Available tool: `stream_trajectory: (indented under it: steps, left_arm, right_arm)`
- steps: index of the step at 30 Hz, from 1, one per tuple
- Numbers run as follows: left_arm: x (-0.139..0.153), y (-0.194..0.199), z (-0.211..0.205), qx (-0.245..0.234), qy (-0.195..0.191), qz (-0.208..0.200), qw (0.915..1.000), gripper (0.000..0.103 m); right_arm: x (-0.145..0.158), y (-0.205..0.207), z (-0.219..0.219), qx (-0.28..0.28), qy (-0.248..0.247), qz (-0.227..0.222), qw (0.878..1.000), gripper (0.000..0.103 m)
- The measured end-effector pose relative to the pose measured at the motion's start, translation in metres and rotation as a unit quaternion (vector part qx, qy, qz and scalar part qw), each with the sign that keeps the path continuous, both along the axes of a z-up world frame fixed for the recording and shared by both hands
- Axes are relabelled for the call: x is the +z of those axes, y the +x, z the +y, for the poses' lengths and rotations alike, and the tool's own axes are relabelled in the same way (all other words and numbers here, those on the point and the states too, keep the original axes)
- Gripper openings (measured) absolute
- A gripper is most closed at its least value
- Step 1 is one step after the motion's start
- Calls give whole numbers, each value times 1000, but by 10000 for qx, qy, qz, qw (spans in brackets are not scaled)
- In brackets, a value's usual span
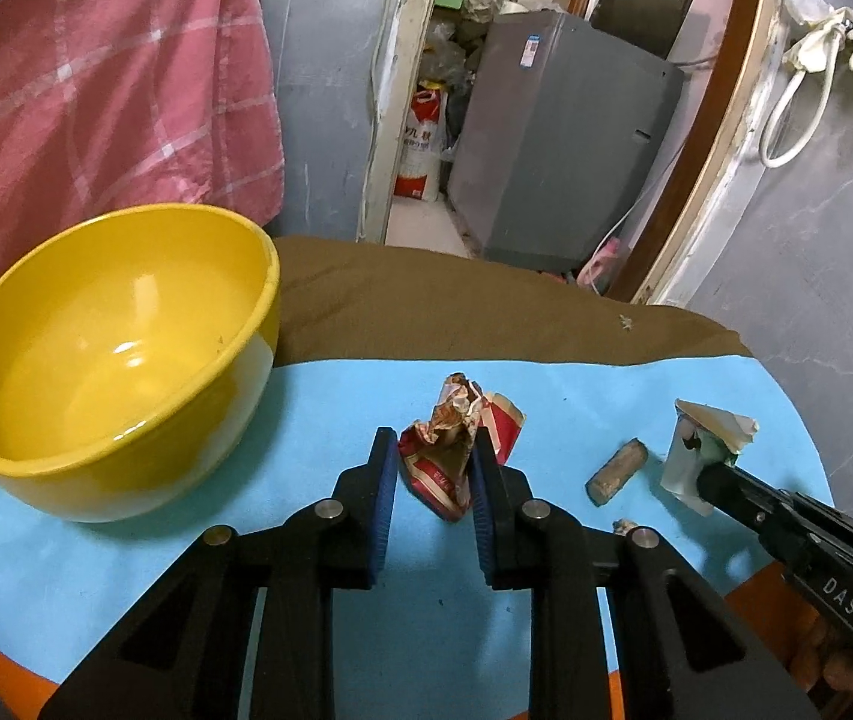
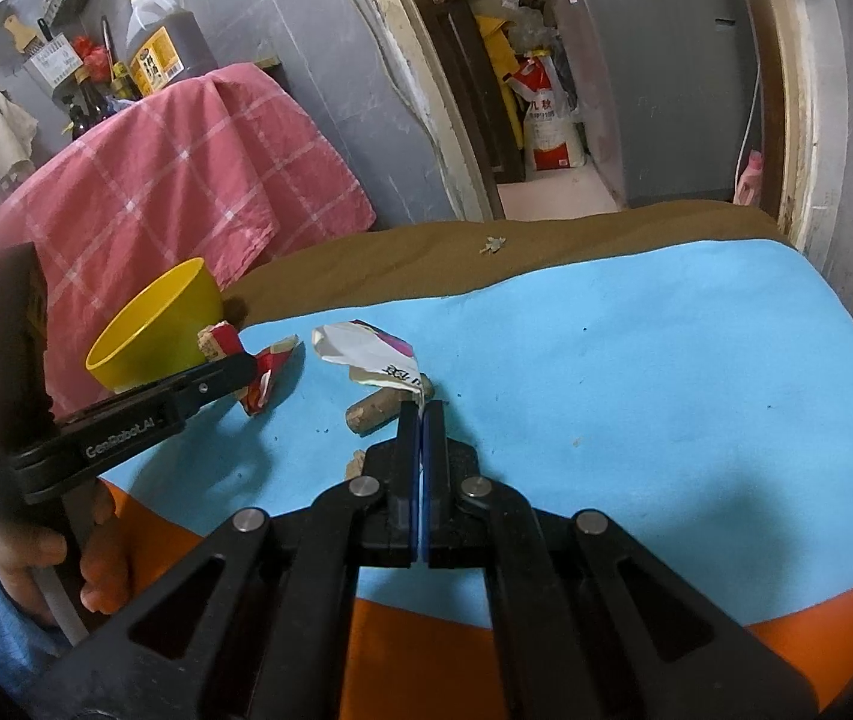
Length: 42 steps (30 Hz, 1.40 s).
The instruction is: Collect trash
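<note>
Blue cloth carries a yellow bowl. Left gripper brackets a red wrapper, only its right finger touching. Right gripper pinches white paper.

We see a glossy, smooth yellow bowl, a matt blue felt-like mat, crinkled shiny wrapper, creased white paper, rough cork-like stub.

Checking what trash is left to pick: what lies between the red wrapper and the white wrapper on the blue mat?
A brown cork-like stub lies between the red wrapper and the white wrapper, clearest in the left wrist view.
</note>
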<state>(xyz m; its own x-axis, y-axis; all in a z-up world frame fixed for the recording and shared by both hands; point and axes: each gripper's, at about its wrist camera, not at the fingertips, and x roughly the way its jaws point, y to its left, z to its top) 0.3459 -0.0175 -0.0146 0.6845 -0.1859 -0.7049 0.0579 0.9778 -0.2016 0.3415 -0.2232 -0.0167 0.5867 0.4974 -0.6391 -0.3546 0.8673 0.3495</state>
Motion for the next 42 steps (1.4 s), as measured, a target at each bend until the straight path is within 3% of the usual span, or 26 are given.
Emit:
stream_trajectory:
  steps: [4, 11, 15, 20, 24, 33, 42]
  left_arm:
    - [5, -10, -3, -108, -9, -154, 9998, 19]
    - [36, -45, -19, -301, -265, -1034, 9938, 20]
    - [53, -64, -29, -377, -344, -1594, 9859, 20]
    - [76, -87, -44, -431, -568, -2268, 9713, 20]
    - [90, -97, -62, -592, -722, -2613, 9607, 20]
    - [110, -107, -135, -1254, -1048, -2787, 9464, 20]
    - [112, -98, -214, -2016, -999, -2481, 9422, 20]
  right_arm:
    - [6, -7, -4, -85, 72, -249, 9996, 29]
    - [34, -38, -18, -353, 112, -1284, 9910, 29]
    - [59, -60, -26, -518, 127, -1970, 9790, 29]
    - [90, -97, -43, -785, 98, -2972, 9515, 32]
    - [103, -120, -58, -1025, -52, -3443, 9333, 32]
    - [120, -157, -115, -1927, -156, -3818, 9038, 32]
    - [113, -155, -174, -2950, -473, -3311, 8951, 32]
